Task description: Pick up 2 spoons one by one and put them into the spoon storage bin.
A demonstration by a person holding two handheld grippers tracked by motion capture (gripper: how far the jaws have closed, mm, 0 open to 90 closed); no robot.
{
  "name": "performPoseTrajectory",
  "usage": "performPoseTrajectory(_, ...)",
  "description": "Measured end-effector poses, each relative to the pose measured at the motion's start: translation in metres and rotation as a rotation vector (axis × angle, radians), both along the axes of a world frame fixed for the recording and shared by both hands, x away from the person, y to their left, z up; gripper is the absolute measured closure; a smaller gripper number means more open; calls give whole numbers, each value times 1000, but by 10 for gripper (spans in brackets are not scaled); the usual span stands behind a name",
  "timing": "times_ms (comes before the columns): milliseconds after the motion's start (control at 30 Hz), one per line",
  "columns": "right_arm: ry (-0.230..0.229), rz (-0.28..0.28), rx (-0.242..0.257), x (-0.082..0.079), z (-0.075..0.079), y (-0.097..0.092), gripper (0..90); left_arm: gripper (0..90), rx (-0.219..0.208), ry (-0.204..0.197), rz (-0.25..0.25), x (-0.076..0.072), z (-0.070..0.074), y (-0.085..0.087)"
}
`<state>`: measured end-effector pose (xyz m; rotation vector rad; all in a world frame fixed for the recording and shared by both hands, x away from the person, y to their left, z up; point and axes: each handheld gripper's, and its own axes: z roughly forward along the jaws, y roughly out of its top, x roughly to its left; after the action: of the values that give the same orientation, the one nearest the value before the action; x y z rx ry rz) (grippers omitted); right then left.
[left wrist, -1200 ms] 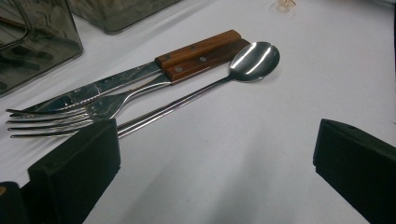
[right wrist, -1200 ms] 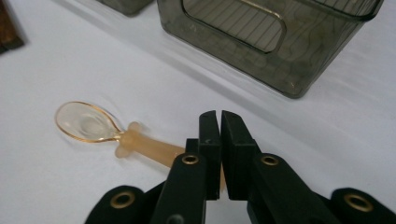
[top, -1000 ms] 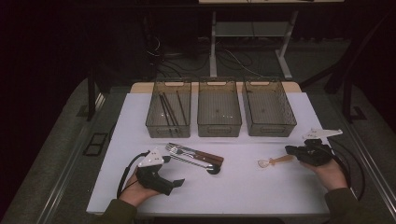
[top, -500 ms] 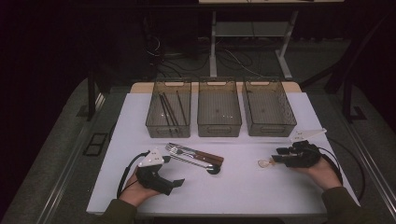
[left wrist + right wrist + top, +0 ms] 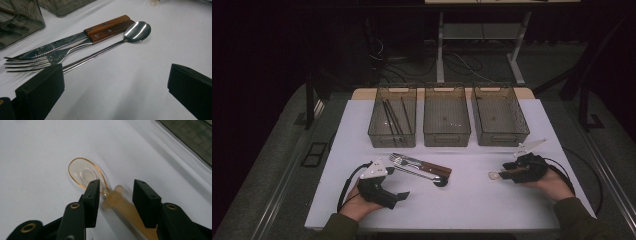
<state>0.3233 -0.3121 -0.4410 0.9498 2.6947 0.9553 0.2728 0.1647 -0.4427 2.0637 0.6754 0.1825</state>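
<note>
Translucent amber spoon (image 5: 86,173) flat on white table (image 5: 37,150)

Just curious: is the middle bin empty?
Empty, it seems: the middle bin shows a bare floor, while the left bin holds dark utensils.

- Left gripper (image 5: 113,97), black fingers (image 5: 41,87) spread wide apart over the white tabletop (image 5: 130,82), nothing between them.
- Beyond the fingers: fork (image 5: 37,60), wood-handled knife (image 5: 82,37) and metal spoon (image 5: 136,31) lying side by side.
- Smoky plastic bin (image 5: 22,22) further back, beyond the left finger.
</note>
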Motion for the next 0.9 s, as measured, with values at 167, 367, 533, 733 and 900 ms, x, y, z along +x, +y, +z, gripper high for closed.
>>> performPoseTrajectory(167,-20,35,-34,-3,-1,2,583,0,0,0,1,-1,0,-1)
performPoseTrajectory(367,-60,82,-92,-9,1,7,671,1,3,0,3,-1,0,-1)
performPoseTrajectory(533,-65,110,-91,-12,1,8,722,2,3,0,4,-1,0,-1)
performPoseTrajectory(733,-58,111,-81,-12,1,7,750,2,5,2,2,-1,0,-1)
performPoseTrajectory(900,-60,108,-83,-13,1,7,758,2,2,1,2,-1,0,-1)
